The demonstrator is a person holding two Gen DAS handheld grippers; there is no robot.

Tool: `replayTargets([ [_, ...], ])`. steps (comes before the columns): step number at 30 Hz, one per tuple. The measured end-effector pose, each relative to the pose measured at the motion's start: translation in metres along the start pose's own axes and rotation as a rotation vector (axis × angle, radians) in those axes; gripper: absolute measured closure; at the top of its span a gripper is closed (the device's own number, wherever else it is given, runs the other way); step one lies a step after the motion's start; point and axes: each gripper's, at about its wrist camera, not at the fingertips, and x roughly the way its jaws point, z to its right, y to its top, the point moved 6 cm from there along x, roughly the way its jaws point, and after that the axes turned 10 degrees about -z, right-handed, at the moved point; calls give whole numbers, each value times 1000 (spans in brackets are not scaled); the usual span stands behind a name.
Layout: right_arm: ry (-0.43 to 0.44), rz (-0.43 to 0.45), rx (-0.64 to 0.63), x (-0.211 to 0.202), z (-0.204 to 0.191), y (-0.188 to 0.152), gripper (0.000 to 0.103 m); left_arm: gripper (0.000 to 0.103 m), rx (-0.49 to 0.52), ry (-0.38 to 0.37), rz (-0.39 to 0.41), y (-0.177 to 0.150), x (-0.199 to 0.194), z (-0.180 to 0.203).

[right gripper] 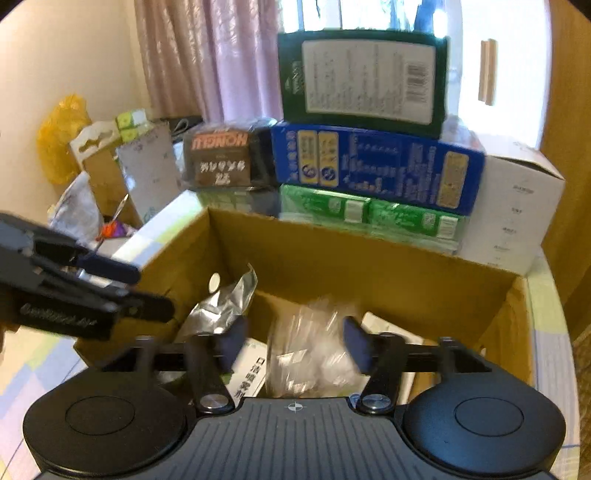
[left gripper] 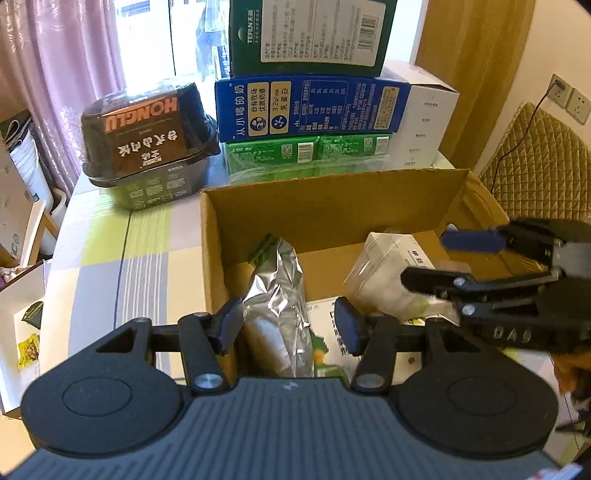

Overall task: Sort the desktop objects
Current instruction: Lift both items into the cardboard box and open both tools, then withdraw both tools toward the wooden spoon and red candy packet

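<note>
Both grippers hover over the open cardboard box (left gripper: 325, 206) on the table (left gripper: 110, 251). The left gripper (left gripper: 288, 325) has its fingers apart on either side of a crumpled silver foil pouch (left gripper: 277, 291) lying in the box (contact unclear). The right gripper (right gripper: 293, 343) also has its fingers apart, flanking a clear plastic packet (right gripper: 306, 350), blurred, inside the same box.

1. The clear plastic packet (right gripper: 310, 350) between the right gripper's fingers is smeared by motion blur; whether the pads touch it cannot be told.
2. The white box (left gripper: 332, 339) in the carton (left gripper: 325, 206) is half hidden by the foil bag (left gripper: 277, 295).
3. The green box (left gripper: 306, 33) is cut off at the top edge.
</note>
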Motion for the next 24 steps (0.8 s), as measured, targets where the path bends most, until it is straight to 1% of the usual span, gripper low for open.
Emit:
replayTargets([
  [7, -15, 7, 38, -40, 11, -21, 41, 49, -28, -16, 24, -23, -29, -3],
  [12, -29, 15, 56, -76, 9, -39, 34, 47, -29, -18, 30, -39, -50, 7],
  [13, -26, 18, 59, -84, 7, -44, 32, 45, -31, -21, 32, -44, -54, 9],
  [17, -19, 29, 85, -116, -2, -66, 20, 39, -49, -33, 48, -62, -76, 19],
  [20, -22, 35, 87, -140, -12, -85, 16, 34, -61, -38, 60, -78, -94, 25],
  [24, -19, 35, 116, -165, -21, -113, 10, 24, -67, -34, 72, -101, -116, 33],
])
